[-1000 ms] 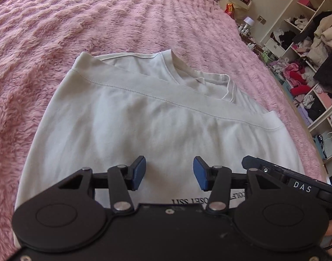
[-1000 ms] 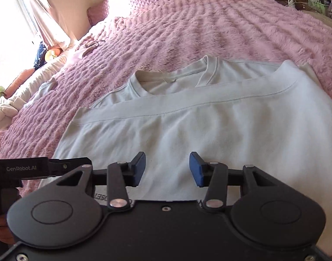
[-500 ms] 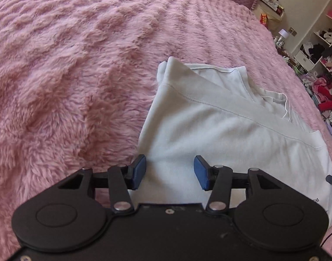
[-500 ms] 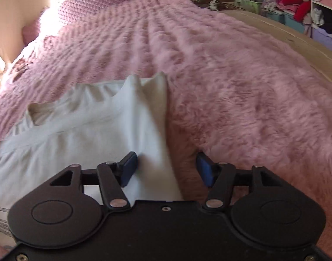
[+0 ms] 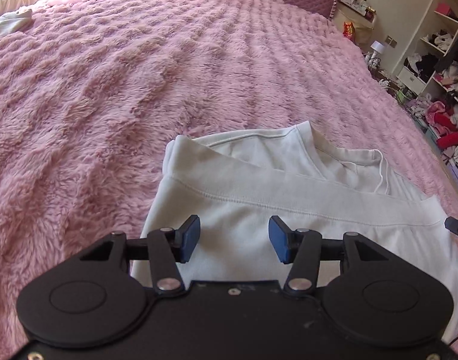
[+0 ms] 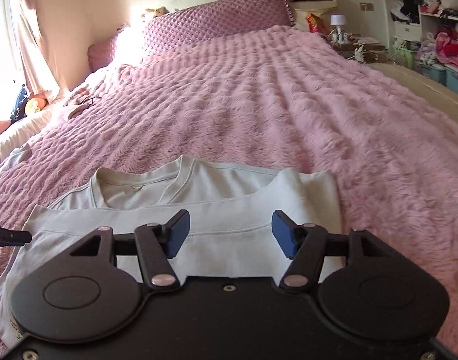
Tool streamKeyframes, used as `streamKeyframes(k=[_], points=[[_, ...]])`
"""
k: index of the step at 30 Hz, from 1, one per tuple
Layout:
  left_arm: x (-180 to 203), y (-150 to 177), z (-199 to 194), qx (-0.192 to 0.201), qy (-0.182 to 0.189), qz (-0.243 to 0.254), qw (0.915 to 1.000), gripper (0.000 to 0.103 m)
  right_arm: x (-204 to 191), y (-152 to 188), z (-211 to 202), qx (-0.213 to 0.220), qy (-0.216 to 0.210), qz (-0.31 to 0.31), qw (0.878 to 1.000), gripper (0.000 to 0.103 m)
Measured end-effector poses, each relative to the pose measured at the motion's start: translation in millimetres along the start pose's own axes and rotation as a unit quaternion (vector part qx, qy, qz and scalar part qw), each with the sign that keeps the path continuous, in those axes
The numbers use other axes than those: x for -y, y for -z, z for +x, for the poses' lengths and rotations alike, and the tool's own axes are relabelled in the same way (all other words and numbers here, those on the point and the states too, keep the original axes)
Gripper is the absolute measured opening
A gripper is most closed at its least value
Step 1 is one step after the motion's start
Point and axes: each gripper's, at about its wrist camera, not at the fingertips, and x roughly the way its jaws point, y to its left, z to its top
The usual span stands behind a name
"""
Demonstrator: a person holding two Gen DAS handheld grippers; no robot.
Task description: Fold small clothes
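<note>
A white shirt (image 5: 289, 219) is laid flat on the pink fluffy blanket (image 5: 108, 105) of a bed, near the edge closest to the cameras, with its lower part already turned up over the body so that the stitched hem band (image 5: 304, 198) runs across just short of the collar (image 5: 349, 162). This placement can be read as one fold completed: the collar and shoulders are left showing beyond the band, and the cloth is spread smooth so that later folds will stay square. The left gripper (image 5: 233, 238) is held above the left side of the shirt, angled downward, with its blue pads (image 5: 190, 237) apart and nothing between them. The right gripper (image 6: 229, 232) is held above the right side in the same way, over the hem band (image 6: 229, 225) near the corner of the shirt (image 6: 313, 192); its jaws have just been opening, and no cloth is seen between them. The tip of the other gripper is caught at the edge of each view, which shows that the two are kept at opposite sides of the garment. Such a stance is judged to be chosen so that both side edges can be taken at once and brought toward the middle. The shaggy pile may drag on the cloth, so an edge is better lifted clear than slid.
</note>
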Motion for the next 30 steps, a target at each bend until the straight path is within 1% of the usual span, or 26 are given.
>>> streamKeyframes(k=[1, 3, 4, 5, 6, 7, 8, 9, 11, 12, 14, 15, 17, 19, 21, 23, 25, 27, 28, 30], points=[[-1.6, -2.0, 4.5, -0.004, -0.011, -0.006, 0.9999, 0.053, 2.5, -1.9, 9.3, -0.014, 0.006, 0.005, 1.0, 0.061], [-6.9, -3.4, 14.3, -0.011, -0.022, -0.006, 0.9997, 0.053, 13.0, -2.0, 19.7, -0.035, 0.033, 0.036, 0.998, 0.061], [-10.5, -2.4, 17.9, -0.016, -0.02, -0.01, 0.9996, 0.053, 19.5, 1.6, 19.6, -0.041, 0.036, 0.062, 0.997, 0.061], [-13.5, -1.3, 21.2, -0.018, -0.017, -0.006, 0.9997, 0.053, 27.6, 3.5, 20.5, -0.043, 0.034, 0.08, 0.995, 0.057], [-15.3, -1.0, 23.0, -0.018, -0.02, 0.0, 0.9996, 0.053, 33.4, 5.7, 20.0, -0.043, 0.033, 0.09, 0.994, 0.056], [-15.3, -1.8, 20.8, -0.018, -0.026, 0.0, 0.9995, 0.053, 35.9, 7.3, 18.0, -0.044, 0.039, 0.092, 0.994, 0.056], [-16.0, -3.1, 12.5, -0.016, -0.039, -0.012, 0.9991, 0.053, 34.8, 7.9, 13.7, -0.047, 0.054, 0.09, 0.993, 0.053], [-17.2, -3.8, 0.6, -0.009, -0.038, -0.027, 0.9989, 0.052, 30.2, 7.3, 5.0, -0.049, 0.065, 0.085, 0.993, 0.053], [-21.1, 0.9, -29.1, 0.006, -0.009, -0.059, 0.9982, 0.052, 20.6, 7.5, -19.2, -0.04, 0.062, 0.075, 0.994, 0.054], [-24.1, 8.0, -47.3, 0.009, 0.018, -0.077, 0.9969, 0.053, 16.2, 10.1, -35.3, -0.032, 0.056, 0.078, 0.995, 0.057], [-28.8, 28.2, -75.3, 0.011, 0.055, -0.098, 0.9936, 0.054, 10.5, 22.3, -62.0, -0.035, 0.03, 0.087, 0.995, 0.057], [-31.9, 41.8, -87.5, 0.012, 0.058, -0.107, 0.9924, 0.054, 6.8, 32.2, -74.7, -0.039, 0.018, 0.089, 0.995, 0.057], [-38.3, 70.6, -104.1, 0.011, 0.057, -0.118, 0.9913, 0.053, -0.5, 49.9, -91.7, -0.052, 0.012, 0.086, 0.995, 0.057], [-45.6, 93.2, -106.3, -0.012, 0.049, -0.125, 0.9909, 0.053, -7.1, 69.2, -103.1, -0.065, 0.009, 0.08, 0.995, 0.057], [-55.1, 114.7, -102.7, -0.033, 0.033, -0.136, 0.9896, 0.053, -7.4, 81.1, -106.7, -0.078, 0.022, 0.08, 0.993, 0.057], [-62.7, 126.4, -99.4, -0.032, 0.037, -0.13, 0.9903, 0.054, -7.7, 88.6, -107.5, -0.084, 0.054, 0.077, 0.992, 0.057], [-65.8, 130.1, -97.7, -0.03, 0.041, -0.122, 0.9913, 0.054, -10.3, 90.5, -108.8, -0.084, 0.091, 0.06, 0.99, 0.057], [-63.1, 128.5, -104.1, -0.029, 0.035, -0.127, 0.9908, 0.054, -15.2, 90.1, -109.7, -0.086, 0.123, 0.04, 0.988, 0.057], [-60.2, 126.3, -111.9, -0.025, 0.033, -0.127, 0.991, 0.053, -16.4, 89.1, -112.1, -0.085, 0.129, 0.039, 0.987, 0.057], [-55.3, 125.4, -128.4, -0.015, 0.027, -0.119, 0.9924, 0.054, -18.0, 88.2, -119.8, -0.075, 0.125, 0.051, 0.988, 0.057]])
